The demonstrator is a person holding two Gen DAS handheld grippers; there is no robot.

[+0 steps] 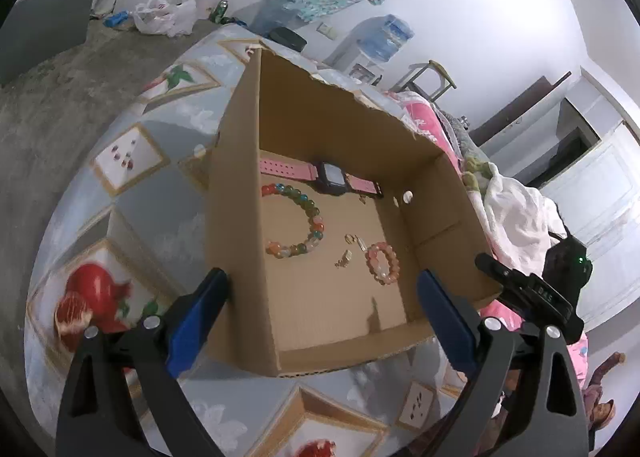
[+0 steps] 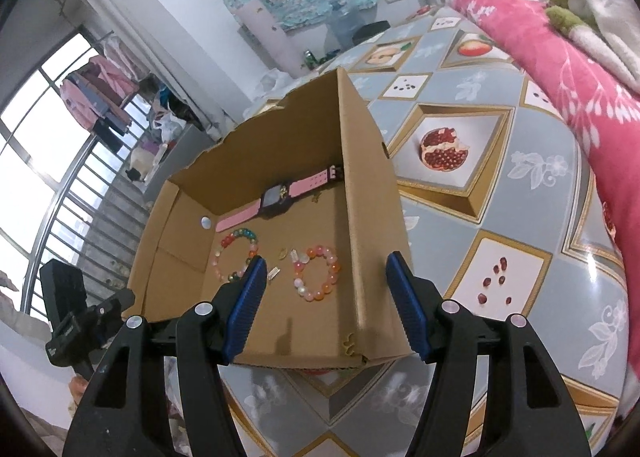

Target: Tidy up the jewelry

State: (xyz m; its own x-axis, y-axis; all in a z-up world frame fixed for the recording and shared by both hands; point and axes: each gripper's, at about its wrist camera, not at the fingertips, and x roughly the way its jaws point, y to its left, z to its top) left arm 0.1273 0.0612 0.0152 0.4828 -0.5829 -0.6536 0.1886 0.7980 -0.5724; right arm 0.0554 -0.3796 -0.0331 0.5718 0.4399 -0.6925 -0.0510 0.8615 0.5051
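An open cardboard box point(image 1: 236, 193) point(image 2: 364, 185) stands on a fruit-patterned tablecloth point(image 1: 132, 217) point(image 2: 500, 193). Inside lie a pink-strapped watch point(image 1: 320, 173) point(image 2: 280, 197), a multicoloured bead bracelet point(image 1: 308, 217) point(image 2: 236, 253), a smaller pink-orange bead bracelet point(image 1: 383, 263) point(image 2: 320, 273) and small gold pieces point(image 1: 350, 247) point(image 2: 282, 255). My left gripper point(image 1: 322, 289) is open and empty, its fingers straddling the box's near left wall. My right gripper point(image 2: 326, 273) is open and empty, its fingers straddling the box's right wall. The right gripper also shows in the left wrist view point(image 1: 528, 293).
A pink floral blanket point(image 2: 580, 89) and a pile of clothes point(image 1: 516, 217) lie along one side of the table. A concrete floor point(image 1: 44, 97) with plastic bags lies beyond the table edge. A water dispenser point(image 1: 384, 37) stands by the wall.
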